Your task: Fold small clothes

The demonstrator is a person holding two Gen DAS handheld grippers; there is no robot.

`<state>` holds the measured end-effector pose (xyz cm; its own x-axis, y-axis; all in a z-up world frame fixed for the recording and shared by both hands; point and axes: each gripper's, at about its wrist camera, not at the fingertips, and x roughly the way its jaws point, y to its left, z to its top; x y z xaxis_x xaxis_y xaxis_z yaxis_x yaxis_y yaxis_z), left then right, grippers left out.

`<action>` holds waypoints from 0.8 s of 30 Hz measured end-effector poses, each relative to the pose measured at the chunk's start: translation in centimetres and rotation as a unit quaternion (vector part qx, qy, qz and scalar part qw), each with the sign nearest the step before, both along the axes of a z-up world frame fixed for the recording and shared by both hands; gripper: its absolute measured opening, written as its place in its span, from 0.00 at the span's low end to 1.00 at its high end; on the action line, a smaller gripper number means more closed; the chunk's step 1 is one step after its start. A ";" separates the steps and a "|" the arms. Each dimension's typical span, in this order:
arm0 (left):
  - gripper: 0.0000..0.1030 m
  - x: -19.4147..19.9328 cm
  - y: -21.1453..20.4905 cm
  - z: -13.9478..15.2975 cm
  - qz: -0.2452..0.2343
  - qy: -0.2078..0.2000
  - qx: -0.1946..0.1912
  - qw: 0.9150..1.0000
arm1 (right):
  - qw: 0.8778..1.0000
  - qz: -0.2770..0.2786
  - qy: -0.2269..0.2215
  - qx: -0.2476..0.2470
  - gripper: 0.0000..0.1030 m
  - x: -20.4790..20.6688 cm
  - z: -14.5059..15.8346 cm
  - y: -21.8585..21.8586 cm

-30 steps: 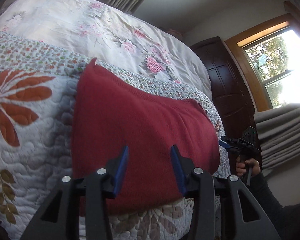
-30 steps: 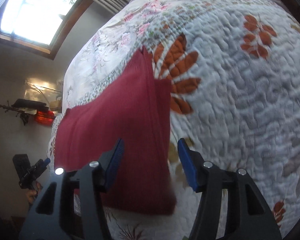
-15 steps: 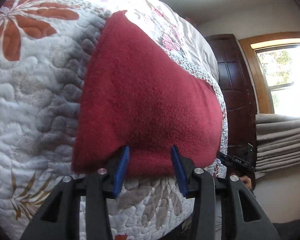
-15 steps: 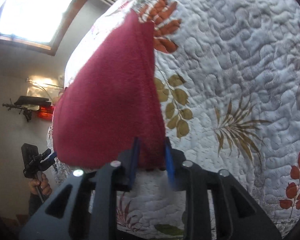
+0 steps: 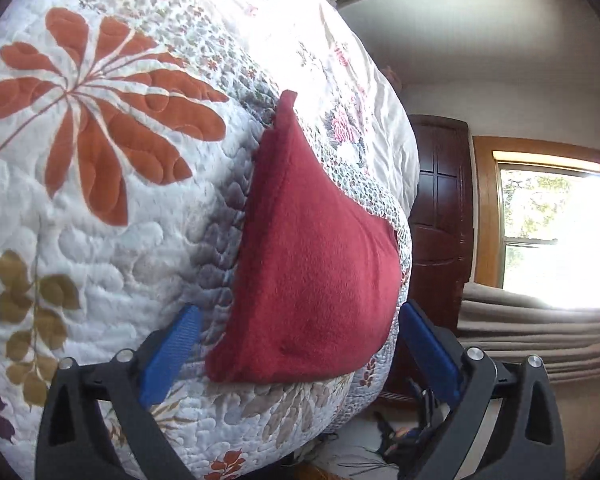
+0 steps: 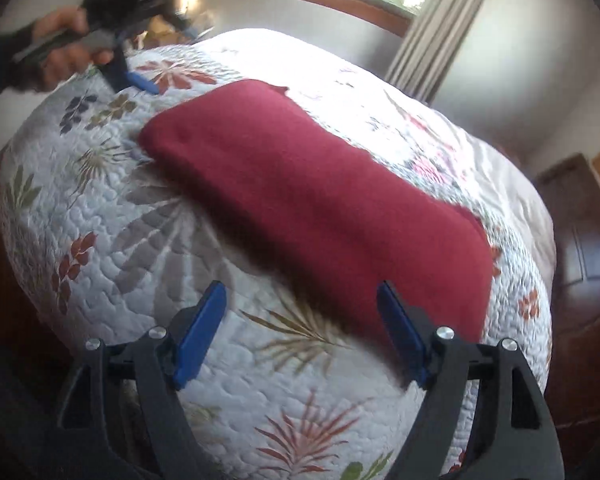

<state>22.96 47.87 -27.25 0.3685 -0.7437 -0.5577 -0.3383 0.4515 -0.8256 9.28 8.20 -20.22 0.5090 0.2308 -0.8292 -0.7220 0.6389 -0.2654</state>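
Lying flat, red cloth spans between left fingers

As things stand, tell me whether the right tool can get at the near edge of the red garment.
Probably yes. The right tool is open, just short of the red garment lying flat on the quilt, with nothing between them. The left tool is off at the far end.

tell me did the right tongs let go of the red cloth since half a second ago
Yes. The right tongs were pinched on the red cloth edge; now they are open and pulled back over the quilt, touching nothing.
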 end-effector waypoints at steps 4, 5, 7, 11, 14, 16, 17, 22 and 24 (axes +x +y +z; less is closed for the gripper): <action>0.96 2.2 0.4 -1.6 -0.007 0.009 -0.033 0.999 | 0.999 0.031 -0.028 -0.021 0.73 -1.6 0.1 5.7; 0.96 2.6 0.2 -2.0 -0.013 0.009 -0.042 0.999 | 0.998 0.035 -0.036 -0.032 0.74 -1.8 -0.1 6.9; 0.96 3.3 -0.2 -2.6 -0.029 0.011 -0.042 0.999 | 0.994 0.054 -0.065 -0.067 0.74 -2.3 -0.9 9.1; 0.96 4.2 -0.1 -3.8 -0.037 0.011 -0.058 0.998 | 0.987 0.088 -0.084 -0.103 0.73 -3.1 -2.3 12.7; 0.96 4.6 0.1 -4.2 -0.039 0.006 -0.070 0.997 | 0.988 0.093 -0.074 -0.103 0.73 -3.0 -2.8 14.4; 0.96 4.8 0.2 -4.5 -0.040 0.005 -0.078 0.996 | 0.990 0.085 -0.058 -0.098 0.73 -2.5 -2.9 15.2; 0.96 4.9 0.3 -4.7 -0.043 0.008 -0.078 0.996 | 0.989 0.086 -0.057 -0.102 0.73 -2.5 -3.2 15.7; 0.96 6.5 0.1 -5.2 -0.062 0.013 -0.089 0.994 | 0.983 0.100 -0.067 -0.138 0.74 -1.5 -4.6 18.9; 0.96 7.5 -0.2 -5.5 -0.069 0.014 -0.099 0.993 | 0.982 0.101 -0.067 -0.147 0.74 -0.7 -5.5 19.9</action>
<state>30.51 47.72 -32.75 0.2423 -0.8817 -0.4049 -0.3082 0.3258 -0.8938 8.56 28.12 -25.74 0.5873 0.0983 -0.8034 -0.7716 0.3677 -0.5191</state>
